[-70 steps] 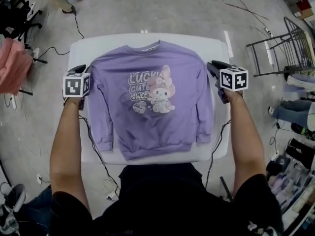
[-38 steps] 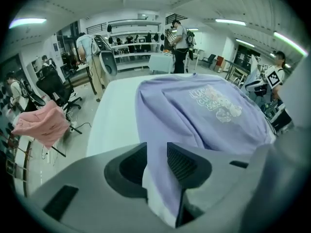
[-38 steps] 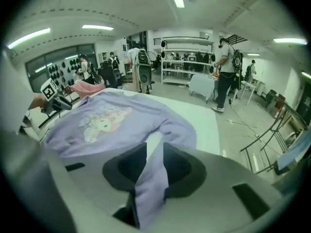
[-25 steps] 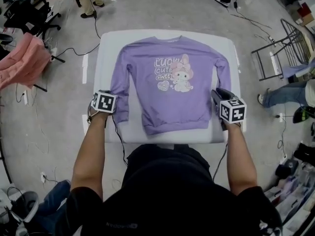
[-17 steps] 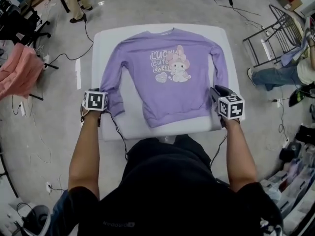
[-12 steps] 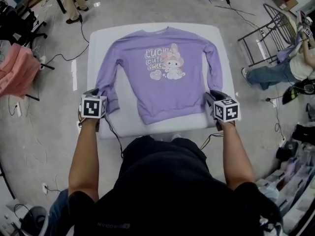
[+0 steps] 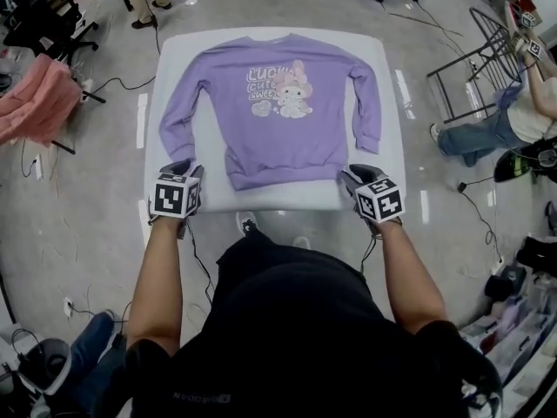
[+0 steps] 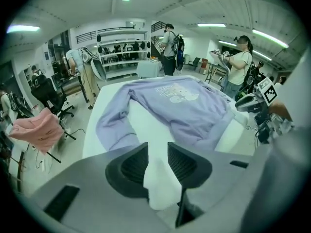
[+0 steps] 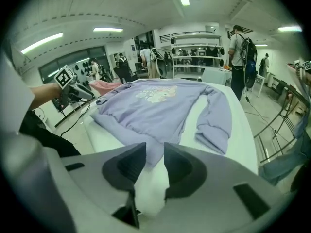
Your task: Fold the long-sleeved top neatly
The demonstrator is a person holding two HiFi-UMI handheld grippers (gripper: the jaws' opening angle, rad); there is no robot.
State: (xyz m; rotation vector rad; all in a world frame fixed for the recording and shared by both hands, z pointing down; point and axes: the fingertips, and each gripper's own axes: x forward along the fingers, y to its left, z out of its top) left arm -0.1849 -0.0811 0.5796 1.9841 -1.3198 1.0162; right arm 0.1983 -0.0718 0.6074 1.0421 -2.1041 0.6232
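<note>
The long-sleeved top (image 7: 278, 103) lies flat and face up in the middle of the white table (image 7: 165, 200). Its collar is at 12 o'clock and its hem (image 7: 278, 174) at 6 o'clock in the head view. The left sleeve (image 7: 178, 124) runs down the 9 o'clock side and the right sleeve (image 7: 370, 111) down the 3 o'clock side. Both are spread out and neither is turned in over the body. No crease or fold shows anywhere, so the garment looks smoothed and laid out but the folding itself is not yet begun.

The left gripper (image 7: 183, 171) sits at the table's 7 o'clock corner, just below the left cuff. Its jaws have just been opening and stand well apart, with only bare white tabletop between them. The right gripper (image 7: 352, 178) sits at the 5 o'clock corner. Its jaws have also just been opening and stand apart. The near corner of the hem lies right at their mouth, but the pads do not press on it. Neither gripper holds any cloth.

Judging by this layout, everything is left to do. Both sleeves have to come in across the body, the sides probably have to be brought in too, and the hem has to go up toward the collar. With both tongs empty by the lower corners, the first fold could start from a cuff or from the hem.
</note>
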